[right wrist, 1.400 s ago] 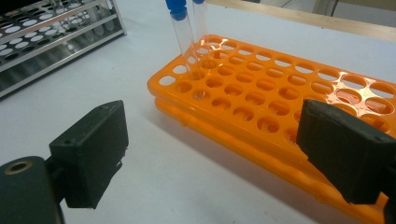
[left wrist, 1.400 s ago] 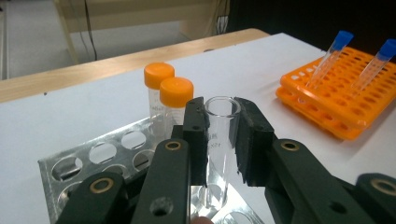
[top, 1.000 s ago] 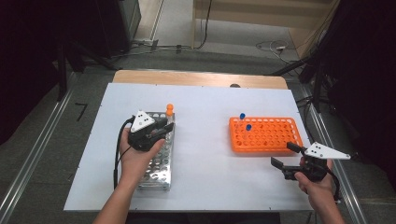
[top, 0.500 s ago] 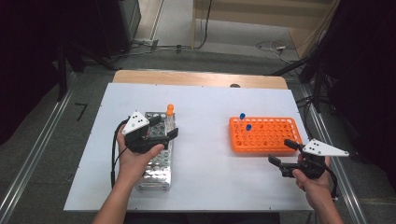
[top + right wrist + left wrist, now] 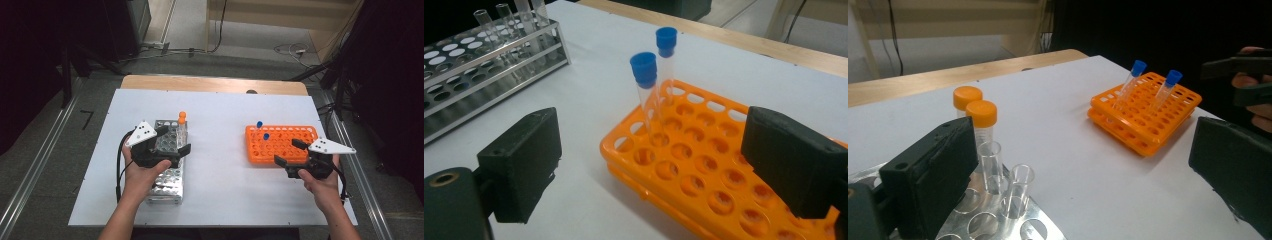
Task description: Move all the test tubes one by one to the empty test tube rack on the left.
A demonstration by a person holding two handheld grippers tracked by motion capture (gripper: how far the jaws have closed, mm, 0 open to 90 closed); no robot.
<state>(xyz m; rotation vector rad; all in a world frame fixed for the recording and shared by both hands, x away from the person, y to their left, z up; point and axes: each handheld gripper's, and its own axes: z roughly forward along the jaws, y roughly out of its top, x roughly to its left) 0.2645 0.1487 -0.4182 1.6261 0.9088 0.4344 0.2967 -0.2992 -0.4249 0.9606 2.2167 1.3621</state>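
left claw: left gripper [image 5: 170,141] hovers over the far half of the metal rack [image 5: 167,185], jaws spread wide and just been opening, nothing between them.
left claw's own view: two bare glass tubes [image 5: 1018,192] stand in the rack's holes just inside the left jaw, touching neither pad.
right claw: right gripper [image 5: 289,152] sits at the near edge of the orange rack [image 5: 295,145], jaws wide apart and empty (the rack's holes show in the gap between them).
metal rack: lies on the left half of the bench [image 5: 220,115], long side running from near edge toward far edge.
orange-capped tubes: two orange-capped tubes [image 5: 182,119] stand upright at the metal rack's far right corner, side by side, just beyond the left gripper.
orange rack: on the right half of the bench, well apart from the metal rack.
blue-capped tubes: two blue-capped tubes [image 5: 646,92] stand in the orange rack near its far left corner, leaning a little, close together.
hands: left hand [image 5: 140,170] and right hand [image 5: 317,181] each wrap a gripper's body from the near edge.
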